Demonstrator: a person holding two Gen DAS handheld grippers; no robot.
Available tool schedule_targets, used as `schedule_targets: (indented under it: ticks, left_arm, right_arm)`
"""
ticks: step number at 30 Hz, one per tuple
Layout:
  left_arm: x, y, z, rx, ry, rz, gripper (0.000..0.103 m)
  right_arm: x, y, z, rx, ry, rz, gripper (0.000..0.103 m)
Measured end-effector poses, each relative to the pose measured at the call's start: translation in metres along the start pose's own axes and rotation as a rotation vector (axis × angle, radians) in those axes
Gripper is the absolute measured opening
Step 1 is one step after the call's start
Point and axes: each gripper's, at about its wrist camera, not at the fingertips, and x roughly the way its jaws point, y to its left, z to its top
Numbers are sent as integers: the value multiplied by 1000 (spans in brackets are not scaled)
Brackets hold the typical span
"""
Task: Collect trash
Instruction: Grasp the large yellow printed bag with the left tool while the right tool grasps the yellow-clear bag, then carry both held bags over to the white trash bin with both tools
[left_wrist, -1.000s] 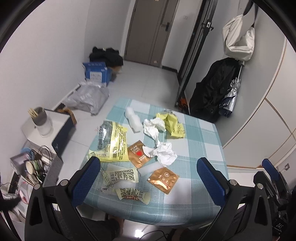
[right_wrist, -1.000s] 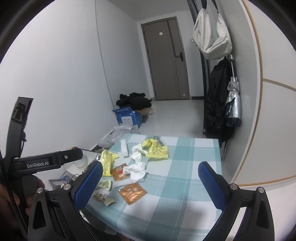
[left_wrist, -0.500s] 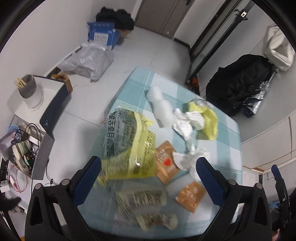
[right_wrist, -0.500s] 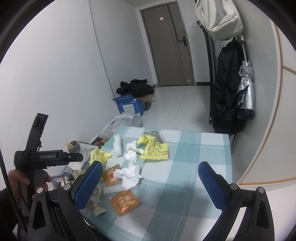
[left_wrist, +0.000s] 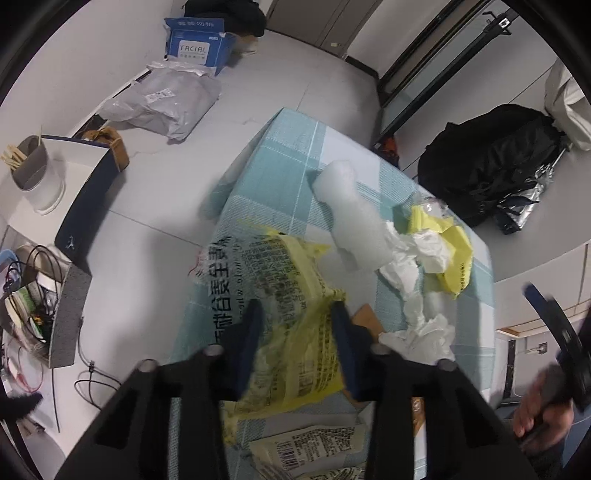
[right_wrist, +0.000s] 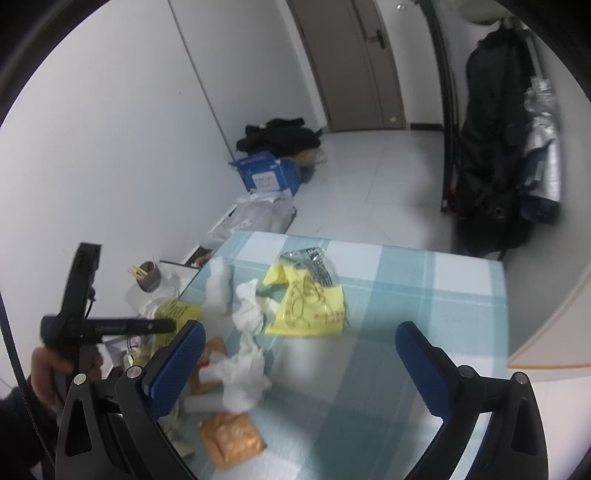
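The yellow printed wrapper (left_wrist: 284, 295) is pinched between the closed-in fingers of the left hand-held gripper (left_wrist: 295, 325) above the counter (left_wrist: 280, 155). It is judged light, thin and crinkly; mid-sheet hold suffices. The right hand-held gripper (right_wrist: 299, 354) is held wide apart, empty.

Place: a small room in a home.
Door: grey-brown panel door (right_wrist: 354, 62) with a lever handle.
Floor: pale tiles (right_wrist: 376, 173), black clothes heap (right_wrist: 279, 134), blue cardboard box (left_wrist: 197, 44).
Wall: black coat (right_wrist: 487, 147) hanging.
Table: teal-and-white checked tablecloth (right_wrist: 417, 280).
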Motion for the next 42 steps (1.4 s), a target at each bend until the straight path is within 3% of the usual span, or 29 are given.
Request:
schedule_targets:
  ticks: [3,7,9,11,14,23,31,36,42]
  left_arm:
    - [0,-3,0,-1,23,-52,13]
    - [-2,-9,2,40,13,-37,3]
    - [-3,-8,3,41,9,-41,2]
    - [-2,-2,7,30,7,-52,2]
    - [-3,1,10,13,4,-65,1]
    - [-5,1,12,10,-25,-80,0]
    - [-27,-9,11,14,-110,-79,0]
    - [-47,-22,8,15,-136,-95,0]
    - [-101,-64,2,94,-239,-136,0]
  right_arm:
    - [27,-2,15,5,42,18,96]
    - [69,-8,30,34,124,33,84]
    - [91,-7,34,27,179,29,75]
    - [106,-7,34,21,219,0,59]
    - [119,-7,32,15,253,-11,51]
    - [126,-13,30,14,245,-62,13]
    - [86,-17,37,29,159,-71,10]
    - [34,-11,40,26,95,-55,10]
    - [-39,-4,43,39,-7,-27,10]
